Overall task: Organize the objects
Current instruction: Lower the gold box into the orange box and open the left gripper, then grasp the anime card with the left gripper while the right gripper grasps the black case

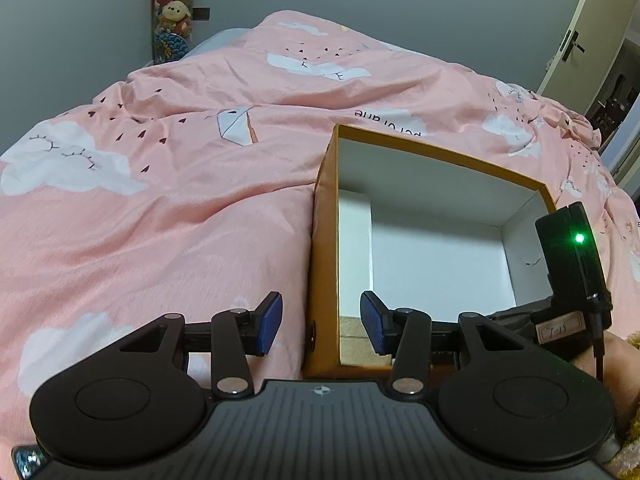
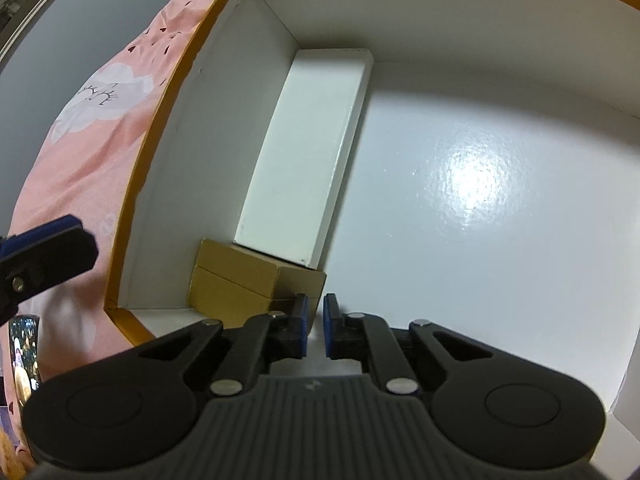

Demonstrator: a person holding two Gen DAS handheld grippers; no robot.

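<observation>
An orange box with a white inside (image 1: 324, 216) sits on the bed. Inside it, along the left wall, lie a long white box (image 2: 308, 152) and a small brown cardboard box (image 2: 240, 276); both also show in the left wrist view, the white one (image 1: 354, 248) and the brown one (image 1: 352, 336). My left gripper (image 1: 320, 322) is open, its fingers astride the box's left wall, one outside, one inside. My right gripper (image 2: 316, 322) is inside the box, just right of the brown box, nearly closed with a narrow gap and nothing between the pads.
A pink quilt with cloud prints (image 1: 160, 200) covers the bed. A strip of plush toys (image 1: 174, 4) hangs on the grey wall. A door (image 1: 580, 40) stands at the right. A printed object (image 2: 24, 360) lies by the box's near left corner.
</observation>
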